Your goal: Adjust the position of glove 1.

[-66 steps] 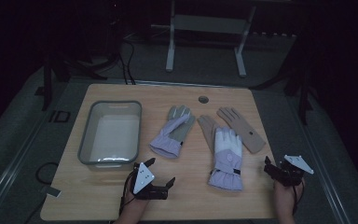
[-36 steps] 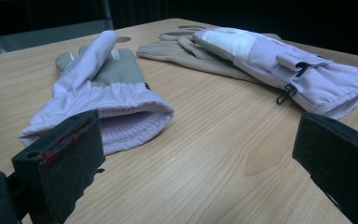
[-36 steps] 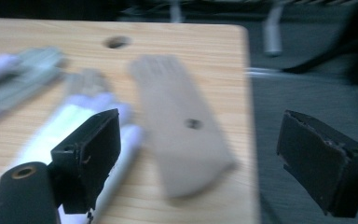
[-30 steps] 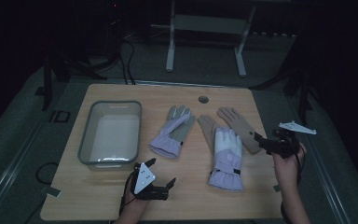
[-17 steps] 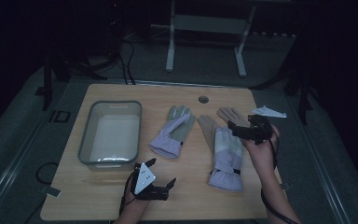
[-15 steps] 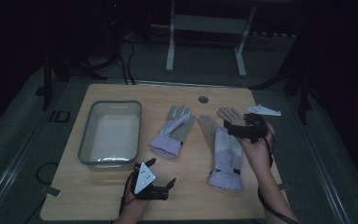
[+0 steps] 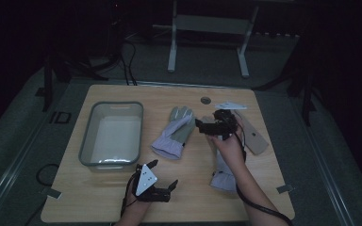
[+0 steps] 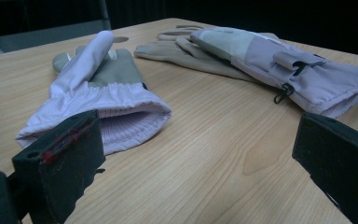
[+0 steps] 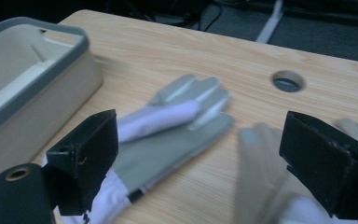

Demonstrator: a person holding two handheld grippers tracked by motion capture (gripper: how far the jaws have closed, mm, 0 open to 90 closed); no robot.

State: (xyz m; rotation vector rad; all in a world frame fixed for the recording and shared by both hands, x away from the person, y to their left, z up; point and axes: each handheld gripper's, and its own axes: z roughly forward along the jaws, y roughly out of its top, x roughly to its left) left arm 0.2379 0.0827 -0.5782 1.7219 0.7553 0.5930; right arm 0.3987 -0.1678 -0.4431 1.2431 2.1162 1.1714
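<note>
Hovering over the right glove (image 7: pixel 224 167), right tongs (image 7: pixel 206 126) gape.

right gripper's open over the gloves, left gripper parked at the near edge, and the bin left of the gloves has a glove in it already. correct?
Not quite: the bin is empty, as the high view shows. Both lavender gloves lie on the table. The rest holds: the right gripper is open over them, and the left gripper sits at the near edge.
</note>
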